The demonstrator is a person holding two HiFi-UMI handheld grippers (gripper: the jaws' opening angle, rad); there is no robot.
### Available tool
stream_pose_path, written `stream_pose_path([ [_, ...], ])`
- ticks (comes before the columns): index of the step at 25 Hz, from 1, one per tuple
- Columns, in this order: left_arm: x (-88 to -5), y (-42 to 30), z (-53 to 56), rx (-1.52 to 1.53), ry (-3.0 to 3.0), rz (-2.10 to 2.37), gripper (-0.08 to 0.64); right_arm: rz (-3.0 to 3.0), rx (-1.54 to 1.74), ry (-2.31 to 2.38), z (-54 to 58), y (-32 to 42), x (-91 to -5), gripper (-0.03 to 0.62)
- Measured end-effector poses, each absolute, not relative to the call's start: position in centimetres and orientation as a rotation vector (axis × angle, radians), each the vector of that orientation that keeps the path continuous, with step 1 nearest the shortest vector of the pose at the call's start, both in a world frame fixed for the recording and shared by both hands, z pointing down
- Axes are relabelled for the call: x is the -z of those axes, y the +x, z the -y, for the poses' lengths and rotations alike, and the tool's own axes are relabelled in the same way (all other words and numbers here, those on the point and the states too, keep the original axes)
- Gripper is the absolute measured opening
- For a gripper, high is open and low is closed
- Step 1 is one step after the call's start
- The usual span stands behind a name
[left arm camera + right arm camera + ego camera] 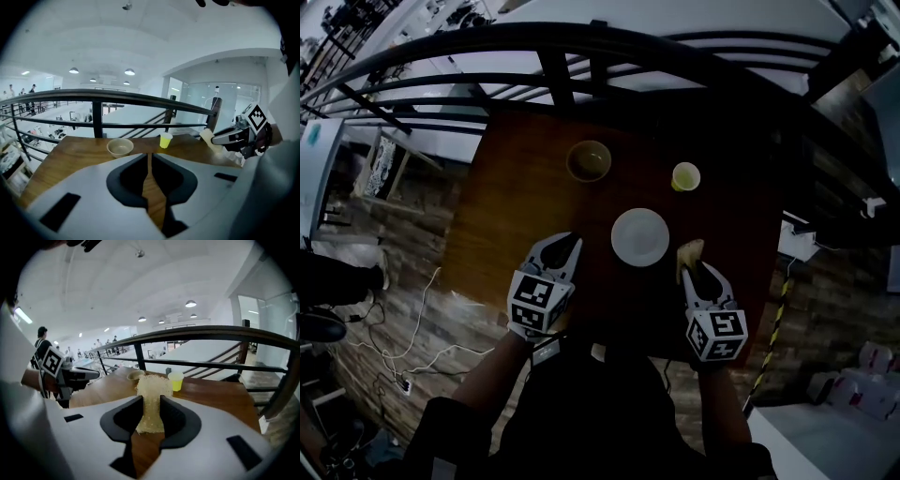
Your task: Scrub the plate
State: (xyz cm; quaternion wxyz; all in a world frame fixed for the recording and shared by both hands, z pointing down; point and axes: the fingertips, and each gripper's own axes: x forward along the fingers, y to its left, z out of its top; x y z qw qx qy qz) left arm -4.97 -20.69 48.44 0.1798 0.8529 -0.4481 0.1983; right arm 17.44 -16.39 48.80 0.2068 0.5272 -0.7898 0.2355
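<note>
A round white plate (639,236) lies on the brown wooden table (516,197), between my two grippers. My right gripper (697,270) is just right of the plate, shut on a pale yellow loofah scrubber (689,251) that sticks out past its jaws; the scrubber (152,399) fills the gap between the jaws of my right gripper (149,418) in its own view. My left gripper (563,251) hovers left of the plate with its jaws together and nothing between them. The left gripper view shows that gripper (150,176) shut over bare wood, with the plate hidden.
A tan bowl (589,160) (120,147) and a yellow cup (685,176) (165,139) (176,380) stand at the far side of the table. A black metal railing (581,47) runs along the table's far edge. Cables lie on the wood floor (412,328) at the left.
</note>
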Motion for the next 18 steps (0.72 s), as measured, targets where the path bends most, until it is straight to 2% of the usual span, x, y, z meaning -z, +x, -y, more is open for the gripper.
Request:
stream_pose_path([
  [12, -35.8, -11.3, 20.4, -0.331, 2.557, 1.527, 0.037, 2.415, -0.702, 1.594, 13.5, 14.9, -39.7, 0.126],
  [18, -28.4, -12.8, 19.1, -0.013, 2.577, 1.470, 0.037, 2.536, -0.635, 1.594, 12.6, 11.7, -35.1, 0.126],
])
